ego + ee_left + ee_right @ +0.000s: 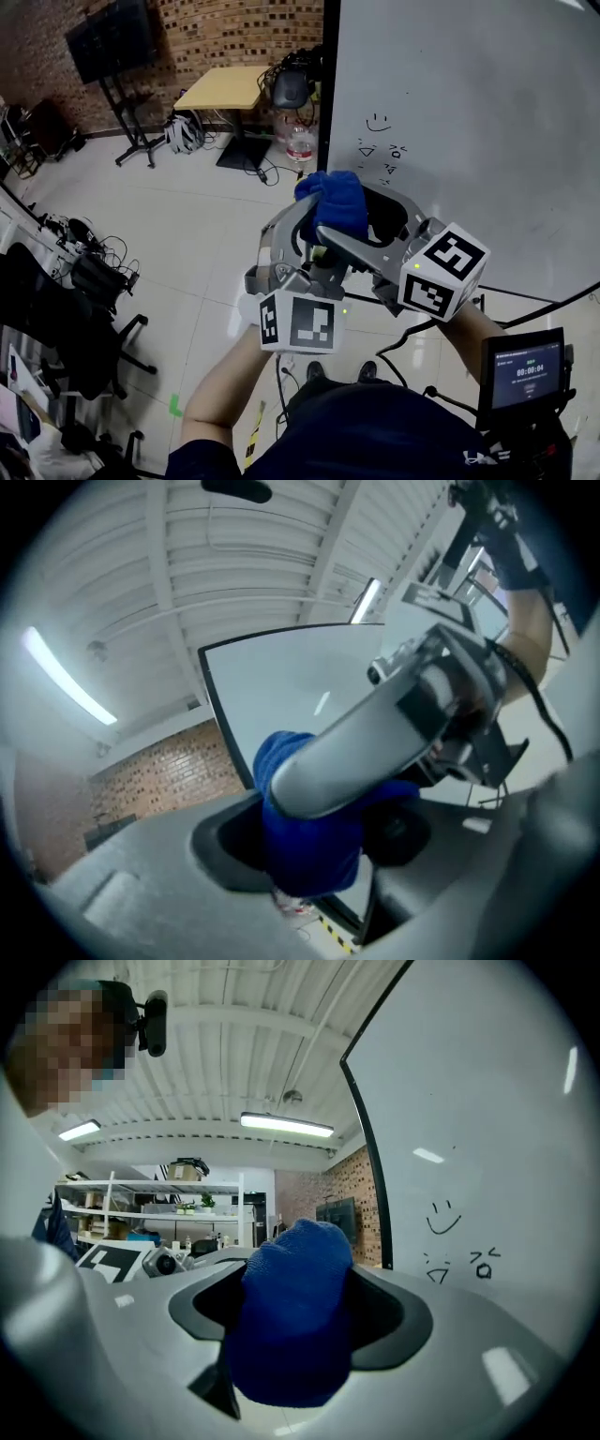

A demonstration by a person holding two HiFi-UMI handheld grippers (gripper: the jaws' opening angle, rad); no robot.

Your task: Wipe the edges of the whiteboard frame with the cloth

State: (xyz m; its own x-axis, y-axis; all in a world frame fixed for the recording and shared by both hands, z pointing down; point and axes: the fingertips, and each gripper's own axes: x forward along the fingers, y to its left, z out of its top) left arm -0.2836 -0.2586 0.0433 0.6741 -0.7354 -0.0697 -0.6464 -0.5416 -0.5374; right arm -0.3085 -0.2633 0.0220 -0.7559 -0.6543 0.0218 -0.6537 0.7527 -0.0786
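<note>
The whiteboard [469,112] runs off the head view's top and right edges, so its upper and right frame are out of sight. The small marks [380,169] near the whiteboard's left edge are too small to read. In front of that edge, the cloth [336,202] covers both grippers' tips. In the left gripper view a jaw of the right gripper [295,1335] crosses the cloth, so whether the left gripper [309,855] presses it cannot be told. Below the whiteboard, the screen [528,373] shows print too small to read.
</note>
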